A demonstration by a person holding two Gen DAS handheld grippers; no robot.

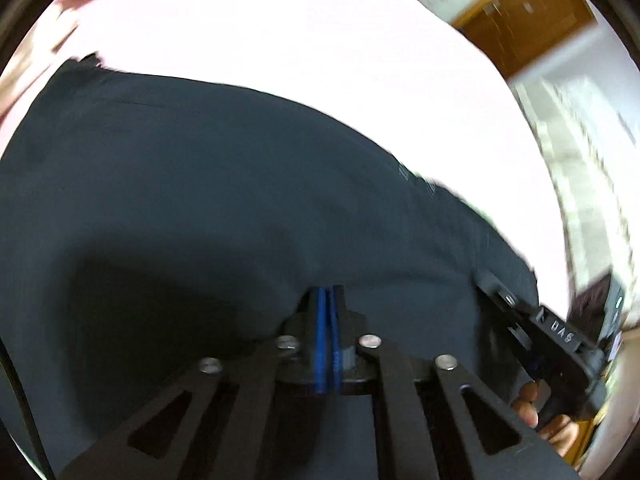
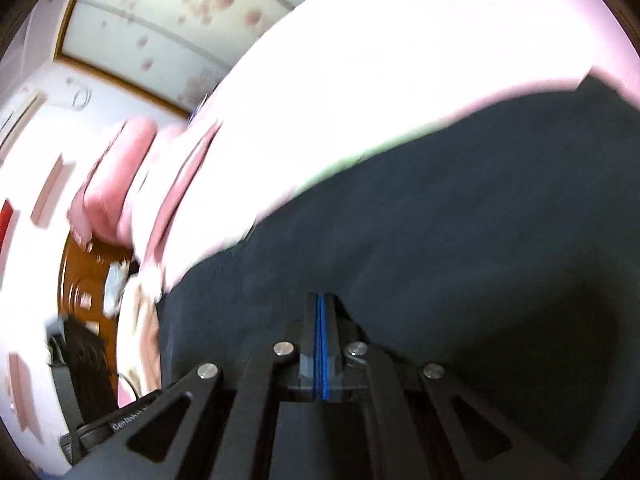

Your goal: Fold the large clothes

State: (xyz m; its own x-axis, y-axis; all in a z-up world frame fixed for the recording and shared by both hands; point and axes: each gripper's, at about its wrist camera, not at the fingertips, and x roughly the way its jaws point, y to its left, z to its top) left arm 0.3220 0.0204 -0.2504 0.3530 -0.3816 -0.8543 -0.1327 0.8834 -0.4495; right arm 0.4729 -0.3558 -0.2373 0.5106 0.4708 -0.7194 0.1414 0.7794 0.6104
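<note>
Black linkage bars fill the bottom of my left view, and past them the left gripper (image 1: 328, 292) has its jaws pressed together, blue pads (image 1: 320, 332) touching with no gap I can see. Whether a fold of cloth is pinched at the very tips I cannot tell; the tips sit right against the dark garment (image 1: 200, 180).

On my right view it is the same: the right gripper (image 2: 321, 296) has its jaws closed, pads (image 2: 325, 344) flush, tips low over the garment (image 2: 460, 208), and again I cannot make out anything caught between them.

The garment, dark and blue-black, lies spread on a pale pink bed (image 1: 300, 40), covering most of the lower half of both views. Its far edge runs as a long curved line against the sheet. Both views are smeared by blur.

At the right edge of my left view I see the right gripper's body (image 1: 560, 332), with a hand (image 1: 532, 404) wrapped on it, just beside the garment's edge. Beyond the bed, pink pillows (image 2: 116, 184) sit at its end, with a wooden cabinet (image 1: 528, 12) further back.
</note>
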